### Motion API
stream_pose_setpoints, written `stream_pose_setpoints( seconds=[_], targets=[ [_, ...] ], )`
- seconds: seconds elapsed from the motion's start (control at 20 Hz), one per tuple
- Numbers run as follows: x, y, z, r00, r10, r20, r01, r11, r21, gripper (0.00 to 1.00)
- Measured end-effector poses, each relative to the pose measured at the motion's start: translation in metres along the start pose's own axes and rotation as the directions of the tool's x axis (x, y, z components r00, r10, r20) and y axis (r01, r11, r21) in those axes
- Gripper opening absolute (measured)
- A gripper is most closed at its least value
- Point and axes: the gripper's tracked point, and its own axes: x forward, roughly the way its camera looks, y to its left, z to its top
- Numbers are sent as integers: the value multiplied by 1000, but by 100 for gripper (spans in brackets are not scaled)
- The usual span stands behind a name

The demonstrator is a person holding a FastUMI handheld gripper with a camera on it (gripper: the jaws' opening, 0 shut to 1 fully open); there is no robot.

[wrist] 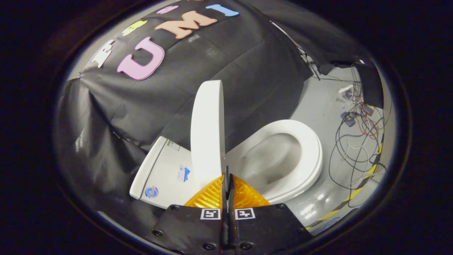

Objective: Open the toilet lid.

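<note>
The white toilet lid (pixel 208 131) stands raised, seen edge-on, rising from just ahead of my fingers toward the black cloth wall. To its right the white seat ring (pixel 311 148) lies down around the open bowl (pixel 270 159). To the lid's left sits the white tank (pixel 161 170) with stickers on its top. My gripper (pixel 227 177) is shut, its fingers pressed together with nothing between them. The fingertips sit right at the lid's lower edge near the hinge; I cannot tell whether they touch it.
A tangle of cables (pixel 357 145) and small electronics lies on the grey floor right of the toilet. Yellow-black tape (pixel 357 191) marks the floor beyond the seat. Black cloth (pixel 116 113) hangs behind and left of the tank.
</note>
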Motion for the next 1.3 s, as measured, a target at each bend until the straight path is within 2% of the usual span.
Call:
stream_pose_setpoints(
  seconds=[0.6, 0.8, 1.3],
  targets=[
    [-1, 35, 2, 1000, 16, -4, -16, 995, -103, 1],
    [0, 53, 1, 1000, 21, -8, -22, 983, -184, 1],
    [8, 92, -6, 1000, 19, -10, -21, 963, -269, 1]
  ],
)
